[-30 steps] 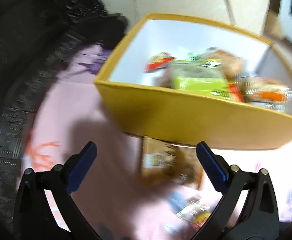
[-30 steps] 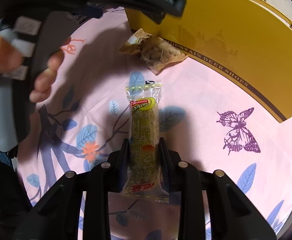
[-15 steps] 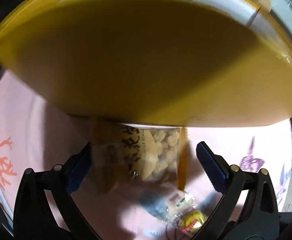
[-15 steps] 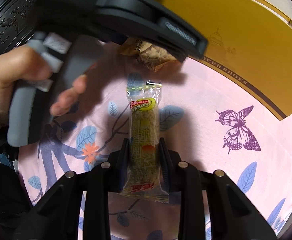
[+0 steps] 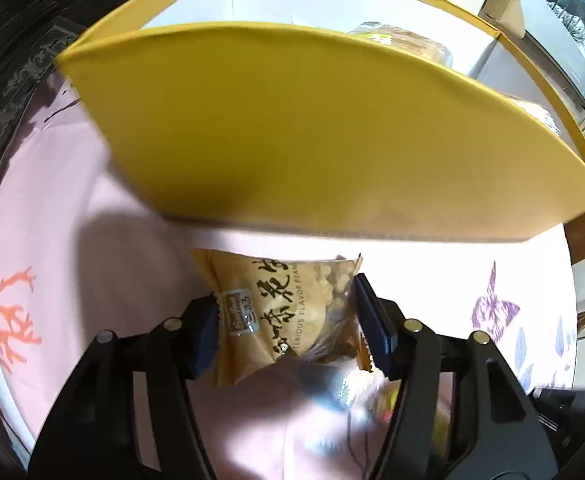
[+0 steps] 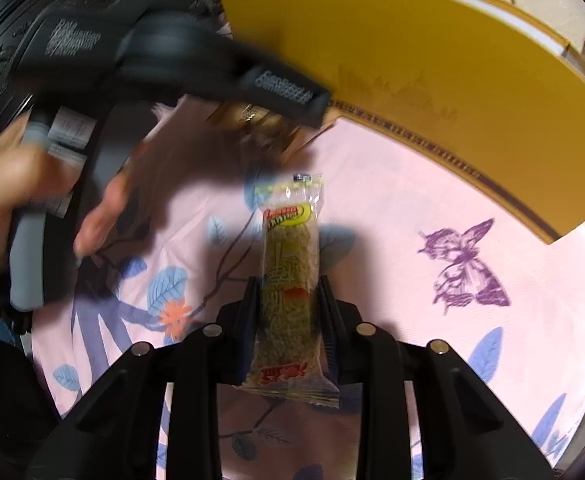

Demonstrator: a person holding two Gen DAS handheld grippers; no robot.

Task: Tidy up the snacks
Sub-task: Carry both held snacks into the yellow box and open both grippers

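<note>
Snacks are the job here, and two of them sit between jaws at once. The left gripper (image 5: 284,330) has just been closing around a brown peanut packet (image 5: 280,312) that lies on the pink tablecloth (image 5: 72,280), just in front of the near wall of the yellow box (image 5: 312,136); its blue pads (image 5: 206,330) now meet the packet's two sides, so I read it as gripping. The right gripper (image 6: 288,312) is clenched on a long clear-wrapped bar (image 6: 290,276), whose far end points toward the box. To finish this step well, the left jaws should bite the filled body of the packet rather than the thin crimped edge, which would probably slip, and the lift should go straight up before moving forward. The box wall rises close beyond the packet, so any forward sweep made too low would likely catch the rim. Other packets already show inside the box over the rim, toward the right; the left part looks freer, though most of the floor is hidden. The two tools are near each other, the person's hand (image 6: 8,184) included, so one should go first.
</note>
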